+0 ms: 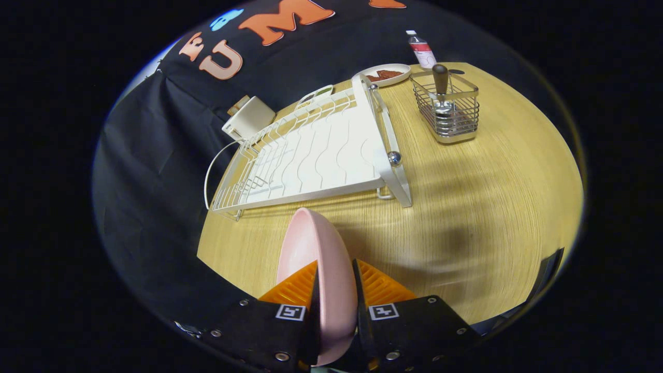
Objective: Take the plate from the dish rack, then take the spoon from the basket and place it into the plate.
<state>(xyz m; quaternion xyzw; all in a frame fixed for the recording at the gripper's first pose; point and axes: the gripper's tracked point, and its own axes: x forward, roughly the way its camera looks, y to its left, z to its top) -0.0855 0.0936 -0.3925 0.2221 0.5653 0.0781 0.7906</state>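
Observation:
A pink plate (316, 248) stands on edge between my fingers, held up above the wooden table (492, 207). My gripper (335, 274) is shut on the plate, one finger pressing each face. Beyond the plate lies the white dish rack (316, 155), with nothing in its slots. Farther off, to the right of the rack, a wire basket (448, 111) holds a spoon (441, 85) standing upright, its dark handle sticking out of the top.
Behind the rack sit a small dish with brown food (386, 75), a bottle with a red label (421, 49), a green-rimmed dish (316, 96) and a white box (248, 119). The table's near edge runs just left of my fingers.

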